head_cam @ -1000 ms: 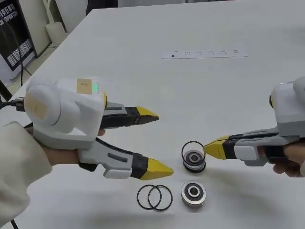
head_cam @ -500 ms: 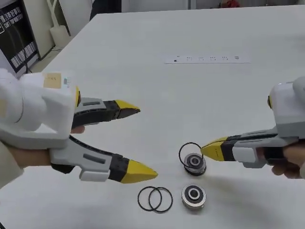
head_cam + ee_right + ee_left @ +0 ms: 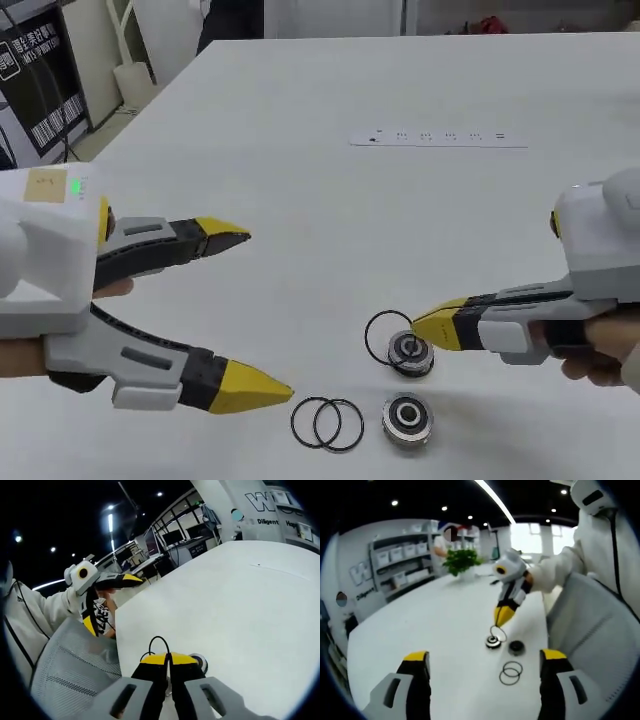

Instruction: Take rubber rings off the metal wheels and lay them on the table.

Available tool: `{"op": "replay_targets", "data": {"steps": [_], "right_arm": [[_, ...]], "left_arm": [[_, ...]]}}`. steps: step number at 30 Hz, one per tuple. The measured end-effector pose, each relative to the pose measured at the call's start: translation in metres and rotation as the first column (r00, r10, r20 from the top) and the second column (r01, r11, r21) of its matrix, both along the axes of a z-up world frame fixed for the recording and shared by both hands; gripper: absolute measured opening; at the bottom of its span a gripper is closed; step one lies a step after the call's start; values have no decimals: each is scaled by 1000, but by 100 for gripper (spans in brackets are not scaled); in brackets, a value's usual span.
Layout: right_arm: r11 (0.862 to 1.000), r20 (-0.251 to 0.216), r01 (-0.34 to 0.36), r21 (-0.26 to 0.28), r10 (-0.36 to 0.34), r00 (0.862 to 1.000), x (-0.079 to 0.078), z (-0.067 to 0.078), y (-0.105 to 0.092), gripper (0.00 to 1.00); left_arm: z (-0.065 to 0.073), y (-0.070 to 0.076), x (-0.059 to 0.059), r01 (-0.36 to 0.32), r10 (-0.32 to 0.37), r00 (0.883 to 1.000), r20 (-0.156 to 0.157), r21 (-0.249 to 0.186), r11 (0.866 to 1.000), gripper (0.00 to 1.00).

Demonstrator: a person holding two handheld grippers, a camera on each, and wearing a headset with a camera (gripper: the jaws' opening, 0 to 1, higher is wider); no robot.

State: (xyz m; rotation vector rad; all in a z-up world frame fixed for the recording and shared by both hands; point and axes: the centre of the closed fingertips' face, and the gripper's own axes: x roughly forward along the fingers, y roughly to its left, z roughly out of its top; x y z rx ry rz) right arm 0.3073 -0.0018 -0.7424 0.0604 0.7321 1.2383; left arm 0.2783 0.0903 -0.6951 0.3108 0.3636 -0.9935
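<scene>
White table [image 3: 330,200] stretches away under bright ceiling lights, with a paper strip [image 3: 438,138] lying at its far side. At the near left the left gripper [image 3: 269,313] hovers above the surface with its jaws spread wide and nothing between them. Its own view shows the same wide gap [image 3: 485,656].

From the right, the right gripper [image 3: 415,322] reaches in with its yellow tips pressed together on a rubber ring [image 3: 367,338]. The thin black loop sticks out to the left of the tips, just above a metal wheel [image 3: 410,354] that sits on the table. I cannot tell whether the loop touches the wheel.

In the right gripper view the loop [image 3: 151,643] rises past the closed tips [image 3: 169,656]. A second wheel [image 3: 407,417] lies nearer, bare of rings, and two loose rings [image 3: 327,423] lie overlapped just to its left, flat on the table.
</scene>
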Motion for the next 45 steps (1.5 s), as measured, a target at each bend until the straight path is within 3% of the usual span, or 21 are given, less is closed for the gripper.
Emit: {"op": "replay_targets", "data": {"steps": [5,15,29,45], "right_arm": [[1000,-2,-19,-3,19,1000,-4,1,5,0],[998,-6,-68,-14,68,998,-18,1,15,0],[988,-30,-146,-45,144,989,-36,-11,27,0],[973,-66,-216,-83,211,975,-48,-35,44,0]], "left_arm": [[0,14,-8,-42,42,999,-17,-12,999,97],[4,36,-19,-127,127,992,-5,-41,991,100],[-1,48,-36,-199,198,980,-29,-57,978,100],[-4,60,-43,-247,245,969,-37,-65,967,100]]}}
